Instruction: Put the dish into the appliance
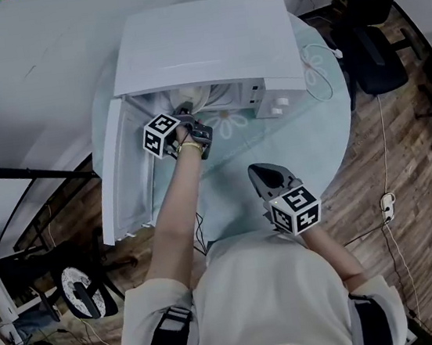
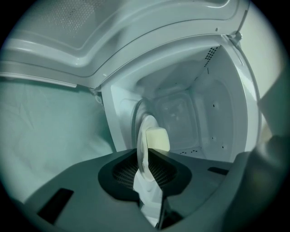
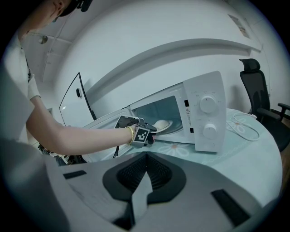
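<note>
The white microwave [image 1: 208,50] stands at the back of the round table with its door [image 1: 121,172] swung wide open to the left. My left gripper [image 1: 190,128] reaches into the cavity, shut on the rim of a white dish [image 2: 144,145] that carries a pale yellow lump [image 2: 157,138]. The right gripper view shows the dish [image 3: 163,124] just inside the opening, above the cavity floor. My right gripper [image 1: 268,175] hangs over the table's near side, shut, with nothing between its fingers.
A pale green cloth with flower prints covers the table [image 1: 306,140]. A white cable [image 1: 317,68] lies to the right of the microwave. A black office chair [image 1: 374,21] stands behind the table at the right, and a power strip [image 1: 386,202] lies on the wooden floor.
</note>
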Available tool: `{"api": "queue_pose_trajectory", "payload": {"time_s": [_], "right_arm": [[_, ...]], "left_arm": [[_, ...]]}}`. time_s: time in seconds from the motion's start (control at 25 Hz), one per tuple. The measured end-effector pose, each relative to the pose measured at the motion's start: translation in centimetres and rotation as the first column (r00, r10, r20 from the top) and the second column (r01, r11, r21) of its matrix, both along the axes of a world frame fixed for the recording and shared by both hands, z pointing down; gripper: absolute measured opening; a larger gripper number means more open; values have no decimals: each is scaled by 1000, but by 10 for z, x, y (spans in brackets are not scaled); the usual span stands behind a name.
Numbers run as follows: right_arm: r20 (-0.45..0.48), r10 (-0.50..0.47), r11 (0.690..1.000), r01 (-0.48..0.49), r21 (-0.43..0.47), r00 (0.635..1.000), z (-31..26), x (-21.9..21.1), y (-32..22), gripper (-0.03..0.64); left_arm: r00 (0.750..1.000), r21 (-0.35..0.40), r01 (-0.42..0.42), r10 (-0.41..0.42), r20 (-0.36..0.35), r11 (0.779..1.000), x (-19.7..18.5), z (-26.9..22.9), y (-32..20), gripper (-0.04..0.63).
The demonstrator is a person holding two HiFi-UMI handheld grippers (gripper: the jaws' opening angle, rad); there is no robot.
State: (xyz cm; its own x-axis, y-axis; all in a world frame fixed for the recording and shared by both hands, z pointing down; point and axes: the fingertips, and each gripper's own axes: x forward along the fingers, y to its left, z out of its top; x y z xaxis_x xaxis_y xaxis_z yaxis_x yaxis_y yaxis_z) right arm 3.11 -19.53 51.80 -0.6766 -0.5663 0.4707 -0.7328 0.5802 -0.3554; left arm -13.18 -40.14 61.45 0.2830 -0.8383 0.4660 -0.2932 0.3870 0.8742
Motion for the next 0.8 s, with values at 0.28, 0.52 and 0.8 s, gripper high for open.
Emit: {"api": "queue_pose_trajectory", "payload": {"time_s": [0.28,0.52,0.8], "right_arm": [[3,1,1000,-1,0,1000,0,1,2,6],[3,0,1000,0,5,1000,-2,-1,2,6],[5,4,1000,-4,12,1000,-3,0,4,6]], "left_arm": [[1000,5,-21,21,8,1000,2,-1,1,66],[1000,-5,-17,17,-21,1000,3,1,3,113],[999,-18,2,-3,-46,1000,-1,6,9,129]]}}
